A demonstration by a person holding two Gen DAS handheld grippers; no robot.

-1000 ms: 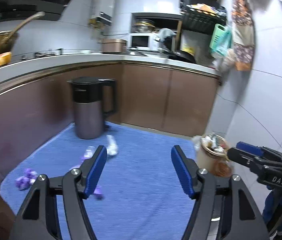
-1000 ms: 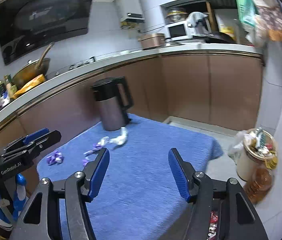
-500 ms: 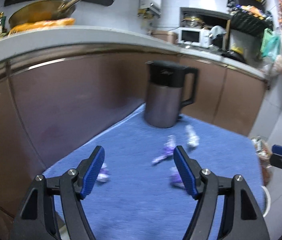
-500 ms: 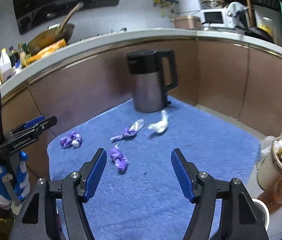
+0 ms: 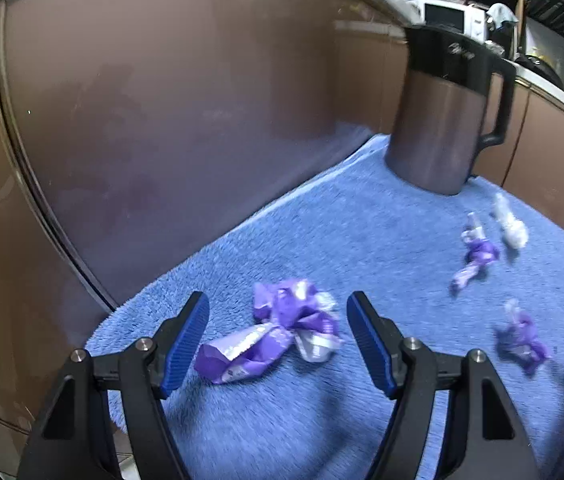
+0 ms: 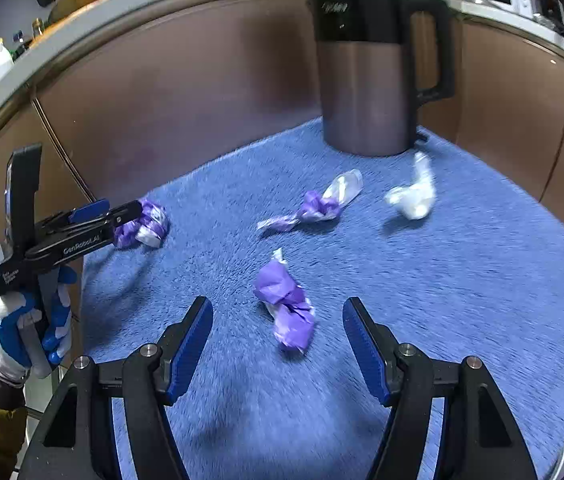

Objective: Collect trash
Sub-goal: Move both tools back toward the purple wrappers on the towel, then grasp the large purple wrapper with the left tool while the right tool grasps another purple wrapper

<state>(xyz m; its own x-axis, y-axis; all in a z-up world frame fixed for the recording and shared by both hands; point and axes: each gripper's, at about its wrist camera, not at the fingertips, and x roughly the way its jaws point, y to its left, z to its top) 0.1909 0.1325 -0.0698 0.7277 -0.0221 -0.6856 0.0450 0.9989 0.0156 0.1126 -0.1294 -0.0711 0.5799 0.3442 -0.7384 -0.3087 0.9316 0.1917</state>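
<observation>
The left gripper [image 5: 277, 338] is gaping wide around a purple wrapper [image 5: 277, 334] on the blue mat [image 5: 322, 224]. The right gripper [image 6: 277, 332] is likewise gaping, a second wrapper [image 6: 286, 304] lying between its fingers. Two more scraps [image 6: 314, 208] [image 6: 412, 196] are lying near the kettle [image 6: 366, 76].

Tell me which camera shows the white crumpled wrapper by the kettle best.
Right wrist: the white wrapper lies whole, unobstructed, right of the kettle. Left wrist shows it smaller, blurred, near the frame's right edge.
</observation>
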